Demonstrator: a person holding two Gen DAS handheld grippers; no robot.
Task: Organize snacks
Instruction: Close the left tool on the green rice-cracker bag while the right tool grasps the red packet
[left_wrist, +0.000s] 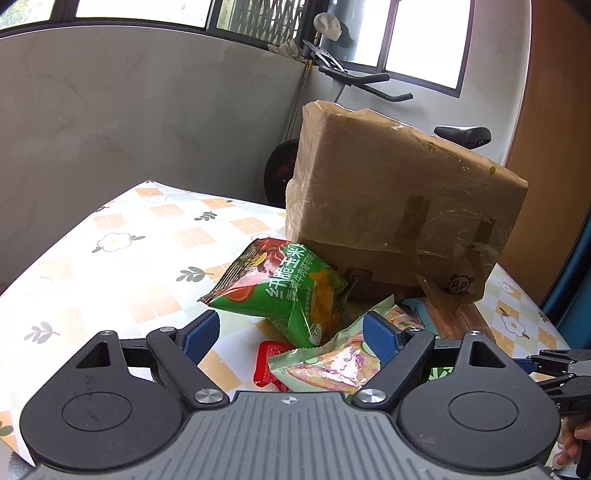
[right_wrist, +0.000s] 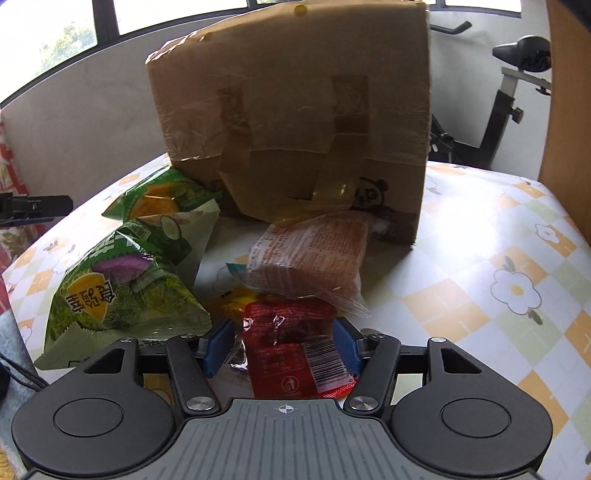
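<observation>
Snack packets piled in front of a taped cardboard box (right_wrist: 291, 122) on the flowered tablecloth (right_wrist: 480, 266).

The right gripper (right_wrist: 281, 345) has its 2 blue pads against a red sachet (right_wrist: 295, 347), grasping it near the pile. The left gripper (left_wrist: 290, 332) is spread wide, released, around the near end of a pale green packet (left_wrist: 332, 362), below a green corn-snack bag (left_wrist: 284, 291).

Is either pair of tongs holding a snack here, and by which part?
The right tongs have a red snack packet between their fingers, about mid-body; a firm hold cannot be confirmed. The left tongs are open above the pile, gripping nothing.
</observation>
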